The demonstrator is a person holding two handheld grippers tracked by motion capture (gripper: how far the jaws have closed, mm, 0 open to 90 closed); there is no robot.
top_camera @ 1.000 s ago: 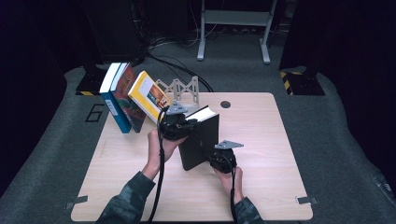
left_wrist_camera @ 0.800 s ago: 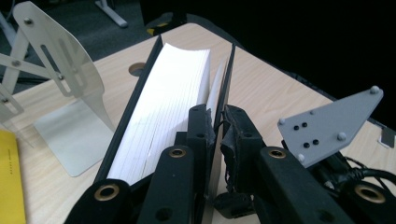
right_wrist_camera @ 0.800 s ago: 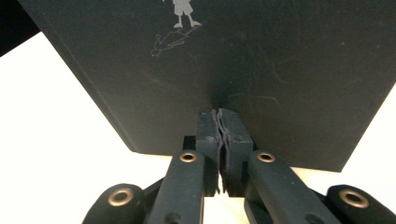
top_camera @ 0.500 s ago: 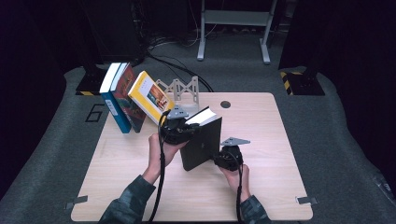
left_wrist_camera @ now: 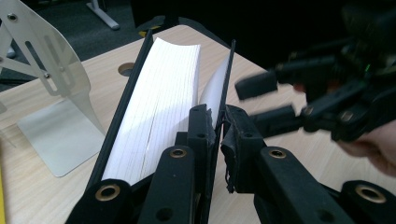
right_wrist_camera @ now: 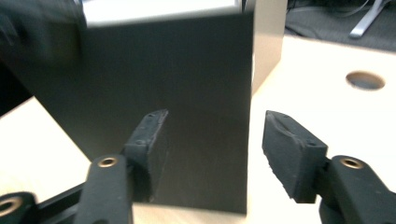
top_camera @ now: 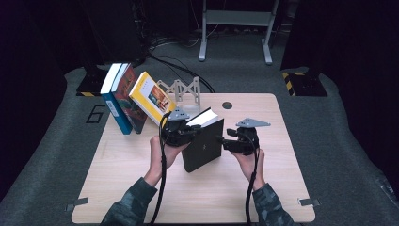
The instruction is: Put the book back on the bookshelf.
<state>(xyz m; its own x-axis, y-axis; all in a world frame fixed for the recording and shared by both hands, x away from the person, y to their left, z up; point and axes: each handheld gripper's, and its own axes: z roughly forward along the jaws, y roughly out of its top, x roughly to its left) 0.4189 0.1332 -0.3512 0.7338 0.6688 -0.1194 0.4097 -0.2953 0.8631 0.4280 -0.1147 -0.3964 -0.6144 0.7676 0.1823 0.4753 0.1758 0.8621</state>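
Near the desk's middle, my left fingers (left_wrist_camera: pixel 217 135) clamp the black book's (top_camera: pixel 203 146) cover; my right fingers (right_wrist_camera: pixel 212 149), just opening, stand clear of it.

A: How is the scene lit in the high view?

B: The table (top_camera: pixel 141 197) is evenly lit from above; the surrounding floor and background are left nearly black. Only soft, short shadows are cast beside the black book (top_camera: pixel 203 146). Fine detail is softened throughout.

A: What is noted in the left gripper view?

B: The white pages are rendered bright, almost overexposed. The right gripper (left_wrist_camera: pixel 280 100) is smeared by motion blur, while the left gripper (left_wrist_camera: pixel 219 140) is sharp.

A: And the right gripper view?

B: The book cover is slightly blurred; a washed-out band is seen along the top edge.
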